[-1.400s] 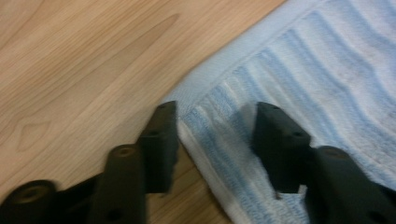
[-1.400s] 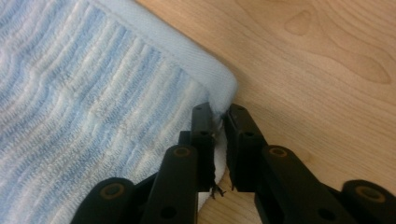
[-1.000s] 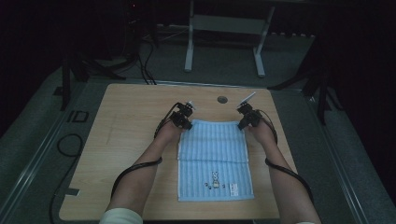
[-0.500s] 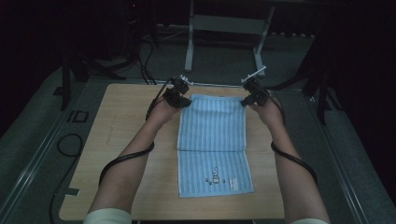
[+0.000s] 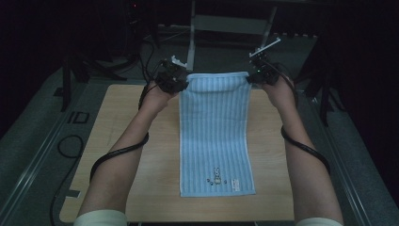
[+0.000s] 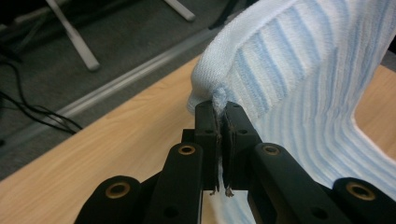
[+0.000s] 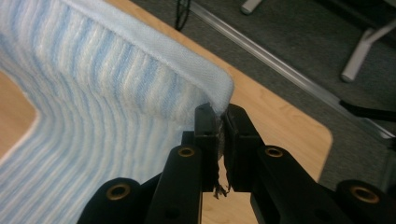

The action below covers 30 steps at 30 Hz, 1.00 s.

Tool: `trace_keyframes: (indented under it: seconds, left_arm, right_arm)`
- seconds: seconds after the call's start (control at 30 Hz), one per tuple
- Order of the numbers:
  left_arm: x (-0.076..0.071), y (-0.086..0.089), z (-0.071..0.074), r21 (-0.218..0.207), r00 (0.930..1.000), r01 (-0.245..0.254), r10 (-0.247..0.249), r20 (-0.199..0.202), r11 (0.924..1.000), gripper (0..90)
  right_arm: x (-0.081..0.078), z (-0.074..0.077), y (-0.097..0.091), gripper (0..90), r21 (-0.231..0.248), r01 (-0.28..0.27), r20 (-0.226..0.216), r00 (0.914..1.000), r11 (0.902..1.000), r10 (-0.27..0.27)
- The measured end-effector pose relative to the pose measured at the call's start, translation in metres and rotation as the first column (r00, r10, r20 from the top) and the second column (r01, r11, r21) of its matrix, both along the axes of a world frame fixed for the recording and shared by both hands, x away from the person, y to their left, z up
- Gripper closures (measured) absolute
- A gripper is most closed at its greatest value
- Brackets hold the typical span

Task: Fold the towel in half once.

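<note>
The towel (image 5: 215, 132) ran lengthwise from the table's (image 5: 117, 155) near edge to its far edge, far end lifted. A small embroidered figure and tag sat near the near hem, unreadable. The left gripper (image 5: 181, 82) and right gripper (image 5: 251, 77) each clenched a far corner.

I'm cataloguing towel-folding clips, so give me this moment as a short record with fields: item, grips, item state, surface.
item: blue striped towel
left gripper: shut on the towel's far left corner
right gripper: shut on the towel's far right corner
item state: far edge lifted off the table, near end lying flat with a small printed motif
surface: wooden table
</note>
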<state>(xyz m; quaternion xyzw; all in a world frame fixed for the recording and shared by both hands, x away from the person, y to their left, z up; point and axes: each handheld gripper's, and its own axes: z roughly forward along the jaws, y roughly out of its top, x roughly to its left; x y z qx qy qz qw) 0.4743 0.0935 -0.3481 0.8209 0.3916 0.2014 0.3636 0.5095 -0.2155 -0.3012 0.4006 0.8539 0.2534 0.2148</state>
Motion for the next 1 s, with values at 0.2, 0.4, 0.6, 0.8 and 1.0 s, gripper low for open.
trace_keyframes:
  seconds: [0.2,0.4,0.6,0.8,1.0]
  left_arm:
    - [-0.017,0.005,-0.018,-0.002,0.9981,0.052,-0.052,-0.032,0.9987,85.4]
    - [-0.043,0.006,-0.036,-0.033,0.9927,0.115,-0.116,-0.033,0.9928,85.4]
    - [-0.069,0.002,-0.049,0.0,0.9896,0.141,-0.141,-0.029,0.99,85.4]
    - [-0.098,-0.002,-0.061,0.006,0.9849,0.172,-0.172,-0.025,0.9851,85.4]
    - [-0.126,-0.003,-0.081,-0.013,0.9797,0.193,-0.194,-0.053,0.9811,85.4]
  right_arm:
    - [-0.016,-0.021,-0.004,84.6,0.02,-0.019,-0.021,0.9996,0.9996,0.019]
    - [-0.04,-0.035,-0.011,84.6,0.012,-0.057,-0.018,0.9982,0.9983,0.057]
    - [-0.07,-0.047,-0.018,84.5,0.026,-0.1,-0.014,0.9948,0.9946,0.1]
    - [-0.106,-0.065,-0.028,84.4,0.039,-0.14,-0.015,0.99,0.9894,0.141]
    - [-0.138,-0.09,-0.036,84.3,0.082,-0.173,-0.034,0.9837,0.9815,0.177]
